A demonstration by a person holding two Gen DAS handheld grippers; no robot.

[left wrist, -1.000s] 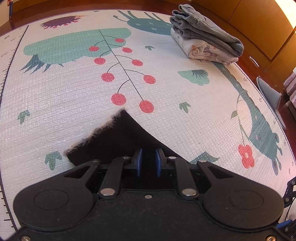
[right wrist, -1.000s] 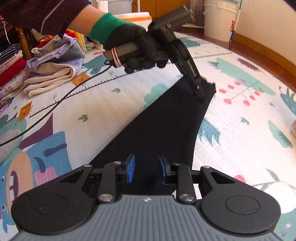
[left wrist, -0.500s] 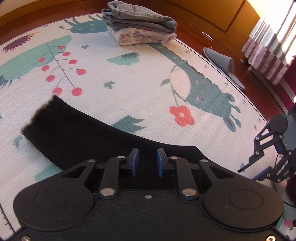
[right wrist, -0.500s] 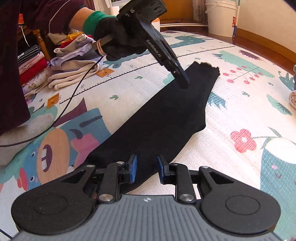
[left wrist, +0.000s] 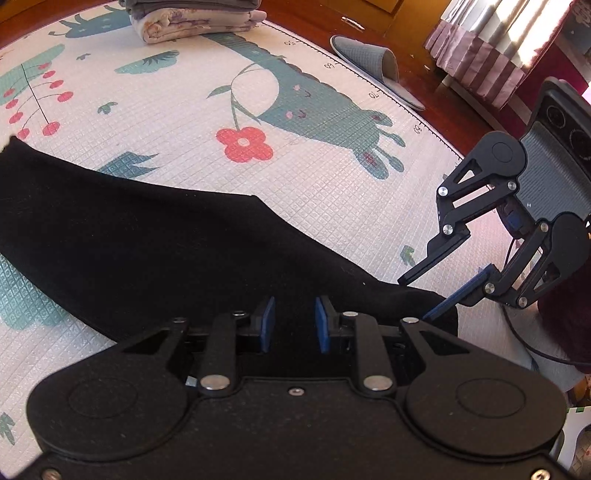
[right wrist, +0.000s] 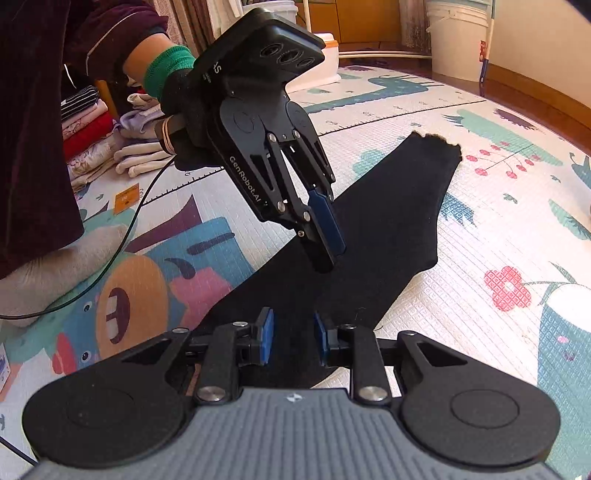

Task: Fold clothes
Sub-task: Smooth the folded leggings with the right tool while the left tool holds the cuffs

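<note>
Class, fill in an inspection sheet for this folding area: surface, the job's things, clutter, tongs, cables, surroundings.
Surface: patterned play mat on the floor.
Job's things: black garment spread flat; folded stack at the mat's far edge.
Clutter: loose pile of clothes beside the person; grey slipper off the mat.
Tongs: left tongs open, raised above the garment; right tongs open over the garment's near end.
Cables: black cable trailing across the mat from the left handle.
Surroundings: white bucket, wooden floor, striped curtain.
</note>
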